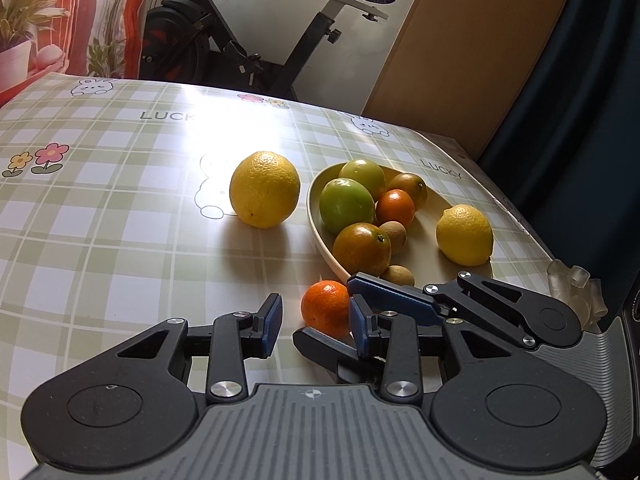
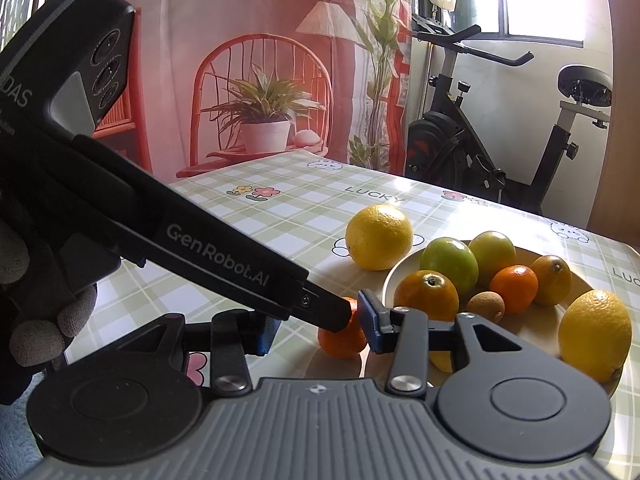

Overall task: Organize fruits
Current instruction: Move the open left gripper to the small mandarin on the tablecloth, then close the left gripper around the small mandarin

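Note:
A small orange lies on the checked tablecloth just in front of a cream bowl. My left gripper is open, its blue pads short of the orange. My right gripper is open too, with the orange lying between its fingers; I cannot tell whether a pad touches it. In the right wrist view a left finger crosses over the orange. The bowl holds two green fruits, several oranges, small brown fruits and a lemon. Another lemon sits on the table left of the bowl.
An exercise bike stands beyond the table's far edge. A clear plastic item lies near the right edge. A gloved hand holds the left gripper. A backdrop with a printed potted plant hangs behind.

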